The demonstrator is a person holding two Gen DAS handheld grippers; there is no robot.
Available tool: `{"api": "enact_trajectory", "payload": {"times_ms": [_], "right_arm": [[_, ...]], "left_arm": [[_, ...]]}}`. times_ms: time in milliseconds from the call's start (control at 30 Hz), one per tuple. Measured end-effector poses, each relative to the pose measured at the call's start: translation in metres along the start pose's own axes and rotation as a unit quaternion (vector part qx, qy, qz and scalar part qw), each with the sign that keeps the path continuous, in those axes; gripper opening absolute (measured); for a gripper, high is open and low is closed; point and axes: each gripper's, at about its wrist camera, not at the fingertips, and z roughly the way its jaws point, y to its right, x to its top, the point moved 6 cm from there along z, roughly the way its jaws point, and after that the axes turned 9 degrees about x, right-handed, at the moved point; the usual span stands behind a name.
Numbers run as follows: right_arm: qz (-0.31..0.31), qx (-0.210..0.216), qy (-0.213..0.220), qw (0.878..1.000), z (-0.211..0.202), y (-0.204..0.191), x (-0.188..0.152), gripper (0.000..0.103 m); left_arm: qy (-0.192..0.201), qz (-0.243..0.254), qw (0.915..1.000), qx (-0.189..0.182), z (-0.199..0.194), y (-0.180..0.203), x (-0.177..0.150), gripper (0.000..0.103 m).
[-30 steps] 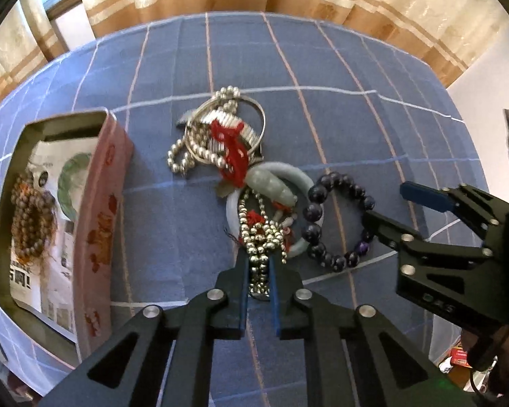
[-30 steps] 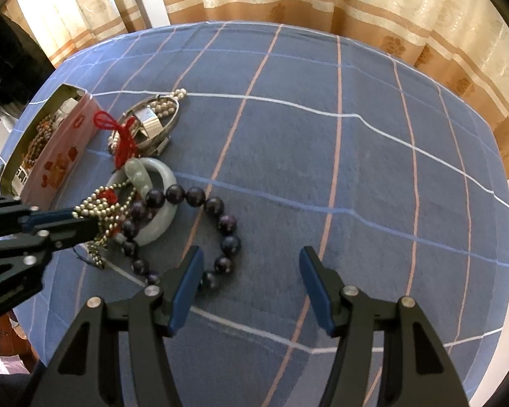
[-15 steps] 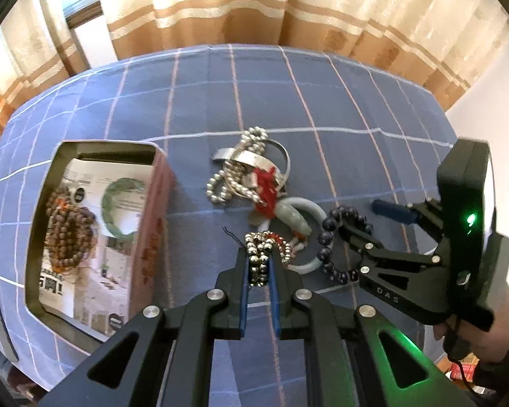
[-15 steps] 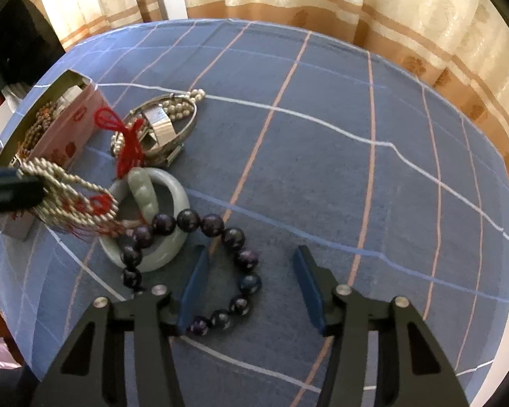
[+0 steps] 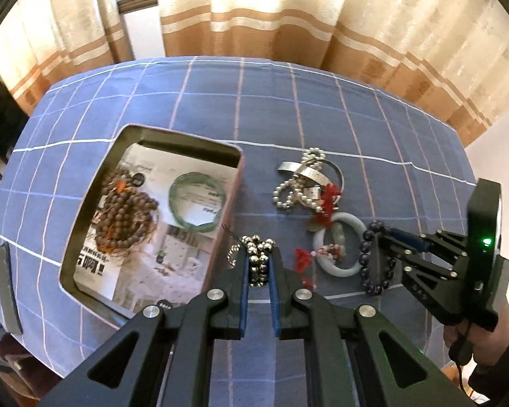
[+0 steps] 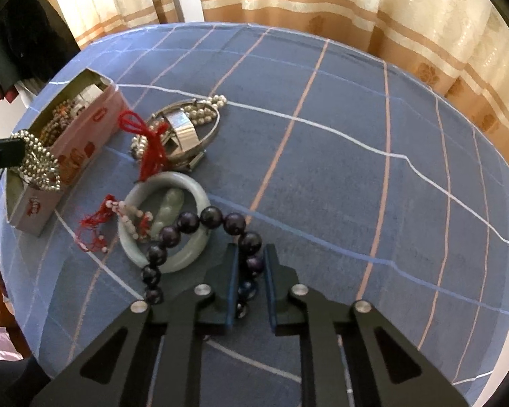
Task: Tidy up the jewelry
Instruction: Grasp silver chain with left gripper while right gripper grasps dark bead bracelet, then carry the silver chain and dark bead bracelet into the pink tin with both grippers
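Observation:
My left gripper (image 5: pixel 258 264) is shut on a silver bead chain (image 5: pixel 258 257) and holds it in the air beside the pink tin's (image 5: pixel 225 210) right wall; the chain also shows in the right wrist view (image 6: pixel 39 162). My right gripper (image 6: pixel 249 264) is shut on a dark purple bead bracelet (image 6: pixel 200 227), which lies partly over a pale jade bangle (image 6: pixel 190 183). The right gripper also shows in the left wrist view (image 5: pixel 387 240). The tin holds a brown bead strand (image 5: pixel 125 210) and a green bangle (image 5: pixel 196 200).
A pile of silver bangles, pearls and red tassel (image 6: pixel 180 129) lies on the blue checked cloth (image 6: pixel 356 186) behind the jade bangle. A small red-tasselled strand (image 6: pixel 118 213) lies across the jade bangle. Curtains hang behind the table.
My left gripper lifted the silver chain off the jade bangle and carried it left toward the tin. My right gripper moved onto the purple bracelet and shut on it.

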Motion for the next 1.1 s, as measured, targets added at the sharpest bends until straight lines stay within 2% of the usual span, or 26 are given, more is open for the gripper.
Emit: {"api": "enact_trajectory", "payload": {"times_ms": [300, 533, 1100], "right_arm": [[0.012, 0.019, 0.033, 0.999, -0.031, -0.009, 0.012, 0.017], [0.0, 0.012, 0.033, 0.999, -0.03, -0.017, 0.017, 0.017], [-0.025, 0.026, 0.057, 0.998, -0.05, -0.046, 0.04, 0.017]], "left_arm": [[0.001, -0.015, 0.9999, 0.004, -0.005, -0.013, -0.005, 0.01], [0.007, -0.02, 0.9998, 0.005, -0.011, -0.019, -0.004, 0.01], [0.038, -0.061, 0.9974, 0.002, -0.042, -0.053, 0.009, 0.01]]}}
